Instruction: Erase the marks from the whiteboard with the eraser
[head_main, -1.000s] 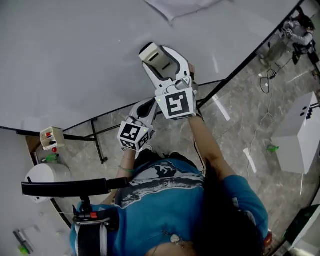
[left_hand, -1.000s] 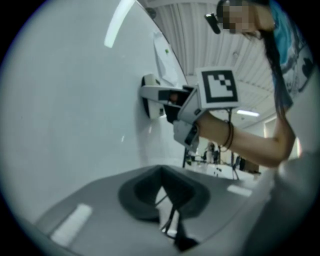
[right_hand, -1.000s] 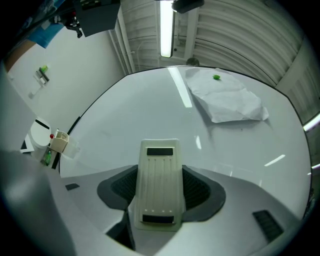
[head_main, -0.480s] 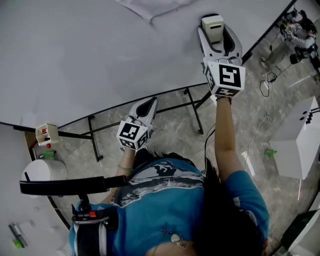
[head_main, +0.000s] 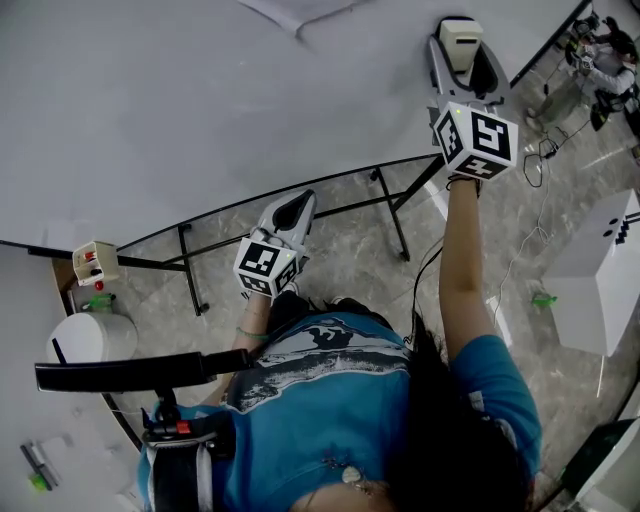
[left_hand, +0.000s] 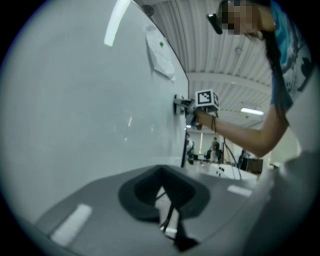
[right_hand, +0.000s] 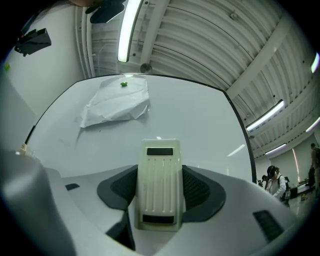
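Whiteboard (head_main: 180, 110) fills the upper field, with a crumpled paper (right_hand: 117, 102) fixed higher on it; right gripper (head_main: 462, 52) near the board's right edge, jaws clamped on the eraser (right_hand: 159, 185), which lies against the board; left gripper (head_main: 292, 212) held low, off the board, jaws closed on nothing.

Open whiteboard (right_hand: 200, 117) around eraser (right_hand: 159, 182); paper sheet (right_hand: 117, 102) upper-left.

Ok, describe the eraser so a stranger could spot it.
Start at the whiteboard. Near its right edge, the right gripper clamps a cream block, the eraser. Its ribbed back with two dark slots sets it apart from the crumpled paper.
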